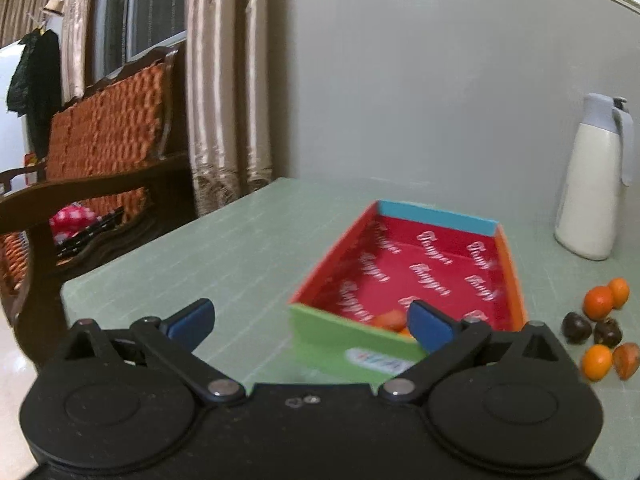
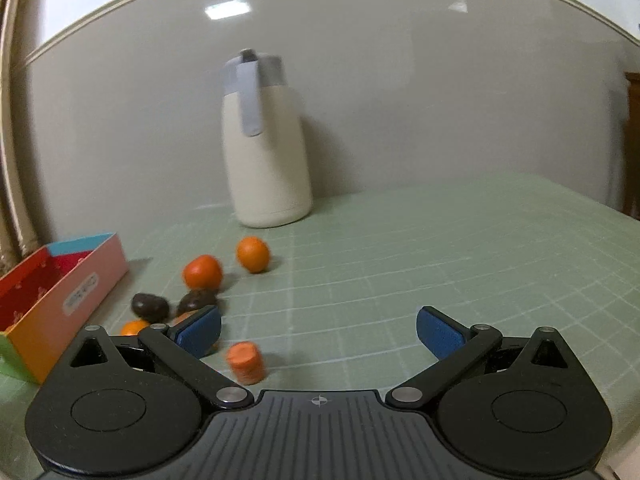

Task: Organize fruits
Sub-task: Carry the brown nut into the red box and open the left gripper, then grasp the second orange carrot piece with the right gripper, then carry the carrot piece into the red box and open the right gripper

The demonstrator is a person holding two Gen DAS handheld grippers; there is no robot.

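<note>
left gripper (image 1: 310,326) spread wide | box (image 1: 404,280) just ahead

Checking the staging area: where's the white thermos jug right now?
The white thermos jug stands upright on the green table against the wall, just beyond the loose fruit pile; in the left wrist view it sits right of the colourful box.

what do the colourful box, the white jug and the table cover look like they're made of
Box: probably printed cardboard, with thin flat walls, sharp folded corners and a matt colour print.
Jug: likely plastic or coated metal, with a smooth cream body of soft sheen; the grey lid and handle look like plastic.
Table cover: looks like a rubbery or vinyl cutting mat, matt green with a printed white grid.
</note>
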